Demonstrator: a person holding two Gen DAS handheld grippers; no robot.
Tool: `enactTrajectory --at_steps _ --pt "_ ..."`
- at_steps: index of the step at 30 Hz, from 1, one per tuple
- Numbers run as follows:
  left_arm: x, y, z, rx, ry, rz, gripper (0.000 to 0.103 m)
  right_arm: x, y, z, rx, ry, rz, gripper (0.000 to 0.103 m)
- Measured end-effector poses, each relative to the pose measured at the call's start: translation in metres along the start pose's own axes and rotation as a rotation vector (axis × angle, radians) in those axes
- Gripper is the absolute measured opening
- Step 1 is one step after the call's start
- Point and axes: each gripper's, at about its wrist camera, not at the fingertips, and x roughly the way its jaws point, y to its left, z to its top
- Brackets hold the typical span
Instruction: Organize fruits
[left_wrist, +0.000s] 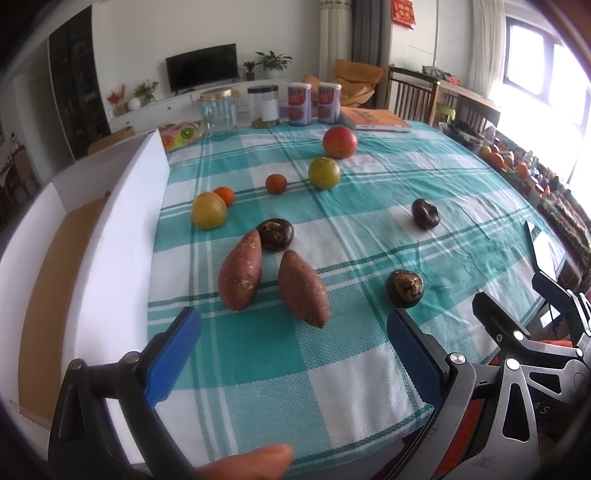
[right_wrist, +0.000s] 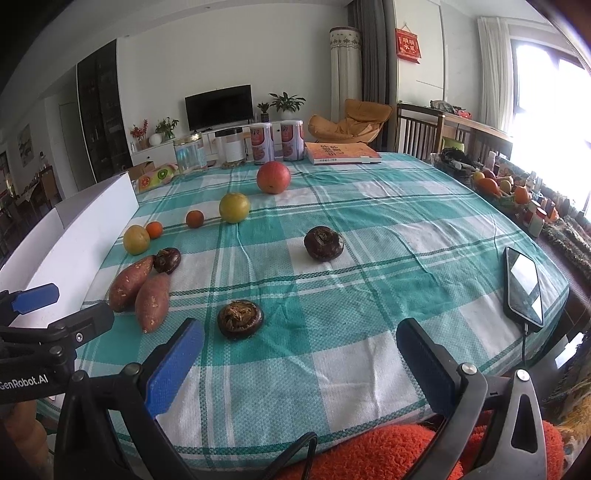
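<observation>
Left claw (left_wrist: 293, 347) agape, right claw (right_wrist: 299, 350) agape, both empty | I'd straddle yam (left_wrist: 303, 288) lengthwise, then box (left_wrist: 122, 221)

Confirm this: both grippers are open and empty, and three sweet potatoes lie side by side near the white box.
Wrong on the count. The left wrist view shows two sweet potatoes beside the white box. Left gripper and right gripper are open and empty.

White-walled living room: a dark television (right_wrist: 219, 107) on a low white cabinet (left_wrist: 192, 101), an orange lounge chair (right_wrist: 351, 122), bright daylight through a window (right_wrist: 546, 96) at right.
</observation>
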Motion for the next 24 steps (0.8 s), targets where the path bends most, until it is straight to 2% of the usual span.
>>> enactTrajectory --at_steps 24 --pt "0.0026 0.002 0.0005 -0.01 0.011 -0.006 0.101 -0.0011 -0.0019 -0.0002 0.006 -0.012 -0.002 0.103"
